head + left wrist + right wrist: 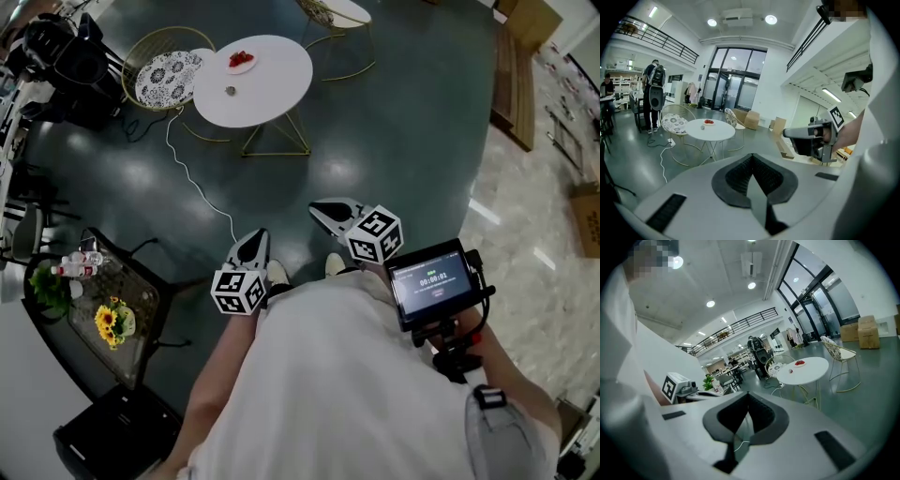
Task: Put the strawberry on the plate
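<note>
A round white table (267,89) stands far ahead on the dark floor. On it sits a small plate (241,63) with red strawberries, and nearer me lies a small loose object (231,90), too small to identify. The plate (708,123) and the plate (800,363) also show in both gripper views. My left gripper (253,235) and right gripper (322,209) are held close to my body, well short of the table. Both point ahead with jaws together and nothing between them, as seen on the left gripper (752,157) and the right gripper (748,395).
A wire chair with a patterned cushion (167,75) stands left of the table, and a white cable (192,176) trails over the floor. At my left is a glass side table with flowers (112,321). A small monitor (432,281) sits by my right hand. A person with a backpack (654,93) stands beyond the chair.
</note>
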Demonstrator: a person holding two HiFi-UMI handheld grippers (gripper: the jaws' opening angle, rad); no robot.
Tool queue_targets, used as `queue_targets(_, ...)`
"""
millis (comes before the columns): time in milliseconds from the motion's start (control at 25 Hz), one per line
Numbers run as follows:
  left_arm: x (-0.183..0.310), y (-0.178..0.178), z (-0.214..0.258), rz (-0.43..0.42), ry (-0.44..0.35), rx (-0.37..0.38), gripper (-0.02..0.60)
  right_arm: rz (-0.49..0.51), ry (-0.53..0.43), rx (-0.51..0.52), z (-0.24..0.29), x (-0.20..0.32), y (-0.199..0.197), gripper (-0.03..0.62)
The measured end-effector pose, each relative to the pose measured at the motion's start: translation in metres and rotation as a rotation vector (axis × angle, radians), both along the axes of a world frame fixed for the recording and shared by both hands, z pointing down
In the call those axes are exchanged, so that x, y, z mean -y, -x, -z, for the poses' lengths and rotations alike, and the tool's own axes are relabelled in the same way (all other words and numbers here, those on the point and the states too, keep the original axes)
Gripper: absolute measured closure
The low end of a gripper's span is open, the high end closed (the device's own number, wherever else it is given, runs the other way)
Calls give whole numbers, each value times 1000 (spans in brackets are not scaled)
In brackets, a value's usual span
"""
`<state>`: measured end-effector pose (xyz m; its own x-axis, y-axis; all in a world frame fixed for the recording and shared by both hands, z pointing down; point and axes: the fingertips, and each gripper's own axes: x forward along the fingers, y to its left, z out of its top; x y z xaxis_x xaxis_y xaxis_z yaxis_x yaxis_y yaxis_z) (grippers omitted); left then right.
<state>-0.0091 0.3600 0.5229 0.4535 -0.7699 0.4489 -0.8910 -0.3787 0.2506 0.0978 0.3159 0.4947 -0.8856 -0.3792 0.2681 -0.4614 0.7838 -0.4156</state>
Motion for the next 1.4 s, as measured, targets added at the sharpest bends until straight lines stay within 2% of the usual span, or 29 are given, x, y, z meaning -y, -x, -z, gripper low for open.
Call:
queue_targets(320, 19, -23, -4, 12, 8, 15, 575, 12, 15, 14, -5, 19, -21, 586)
queue_targets(1400, 17, -33, 0, -9, 5, 48, 575, -8, 28, 32, -9, 19, -29, 586)
